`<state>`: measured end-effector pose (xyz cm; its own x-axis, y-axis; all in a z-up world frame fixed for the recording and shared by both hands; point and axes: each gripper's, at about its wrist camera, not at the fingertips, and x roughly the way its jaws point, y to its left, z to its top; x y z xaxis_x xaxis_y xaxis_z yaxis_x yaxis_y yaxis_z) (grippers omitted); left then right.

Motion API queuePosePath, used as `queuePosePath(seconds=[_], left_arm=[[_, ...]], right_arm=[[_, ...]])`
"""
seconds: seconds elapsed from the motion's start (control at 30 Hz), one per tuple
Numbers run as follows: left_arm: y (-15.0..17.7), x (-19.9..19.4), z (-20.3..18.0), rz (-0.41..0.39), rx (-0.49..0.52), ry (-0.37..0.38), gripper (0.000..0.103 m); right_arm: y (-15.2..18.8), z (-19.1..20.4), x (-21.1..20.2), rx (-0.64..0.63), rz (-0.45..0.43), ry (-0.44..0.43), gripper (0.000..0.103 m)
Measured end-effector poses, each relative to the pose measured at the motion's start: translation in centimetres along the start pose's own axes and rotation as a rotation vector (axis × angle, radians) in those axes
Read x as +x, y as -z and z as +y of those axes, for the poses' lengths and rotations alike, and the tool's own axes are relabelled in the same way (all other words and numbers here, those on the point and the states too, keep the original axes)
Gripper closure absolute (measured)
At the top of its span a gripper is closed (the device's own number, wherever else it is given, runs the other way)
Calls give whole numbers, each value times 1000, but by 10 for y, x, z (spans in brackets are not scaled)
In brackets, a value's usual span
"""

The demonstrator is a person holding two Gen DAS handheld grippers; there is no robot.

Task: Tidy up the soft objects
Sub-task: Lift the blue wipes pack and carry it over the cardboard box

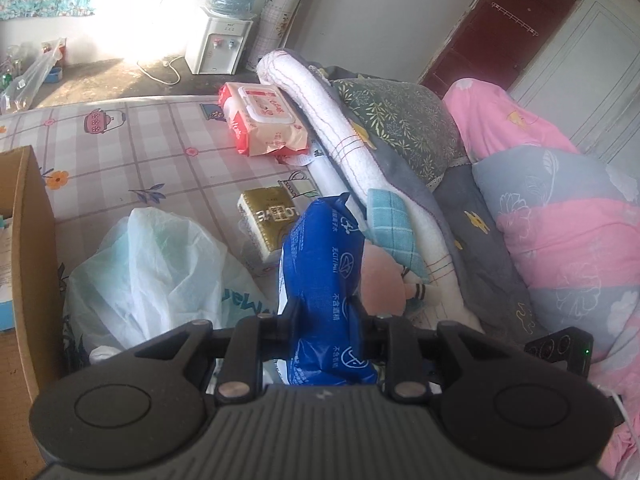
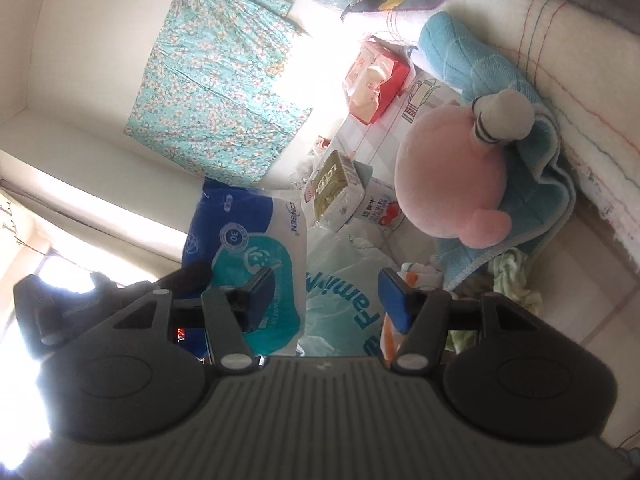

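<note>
A bed with a checked, teapot-printed sheet [image 1: 132,148] carries nearly everything. Along its right side lie the biggest soft things: a pink and grey-blue floral quilt [image 1: 560,216], a dark leaf-print pillow [image 1: 404,124] and a long rolled white blanket [image 1: 320,128] that runs from the far edge toward the near one. At the left edge stands an open cardboard box [image 1: 28,240]. Near the box, toward the near edge, slumps a crumpled pale plastic bag [image 1: 160,264].

The blue wet-wipe pack [image 1: 324,272] is off the sheet, pinched at its lower part between the closed jaws of the left gripper [image 1: 325,310], and it sticks up and away from the fingers, over the middle of the bed. In the right wrist view the same pack shows its teal and white face, just left of the right gripper [image 2: 326,294], partly behind the left finger. The right gripper's jaws stand apart with nothing between the blue pads; the printed plastic bag lies beyond the gap.

A pink plush toy [image 2: 448,184] rests on a light blue towel [image 2: 532,184] against the white blanket, up and right of the right gripper. A gold tissue pack [image 1: 270,218] lies mid-bed, just beyond the held pack. A red and white wipe pack [image 1: 264,120] sits near the far edge, touching the blanket roll.
</note>
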<state>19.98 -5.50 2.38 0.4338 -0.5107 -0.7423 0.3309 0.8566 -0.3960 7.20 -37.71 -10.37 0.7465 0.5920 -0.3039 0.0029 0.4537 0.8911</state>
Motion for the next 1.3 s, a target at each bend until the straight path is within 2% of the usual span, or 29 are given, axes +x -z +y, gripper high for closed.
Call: queuePosePath(seconds=[0.1,0.2,0.53,0.8,1.07,1.3], left_arm=[[8,4,18,34,-32,-21,78],[13,4,31,37,-55,-19,78],[16,-6,30,10,-10,-82,79],[18,-7,50,20,-48,-100,80],[17,-6,60,34,-65,-125,85],[15,-2,58,51,-55,-129,82]], right_arm=[[4,5,11,-3,26,-14,45],[7,10,21,-12,50,-22,45],[1,20,47,4,89,-53,45],[-5,19,82,37,153,-61,45],[4,16,121,59,238,-44,45],[10,19,127,50,241,-48,48]])
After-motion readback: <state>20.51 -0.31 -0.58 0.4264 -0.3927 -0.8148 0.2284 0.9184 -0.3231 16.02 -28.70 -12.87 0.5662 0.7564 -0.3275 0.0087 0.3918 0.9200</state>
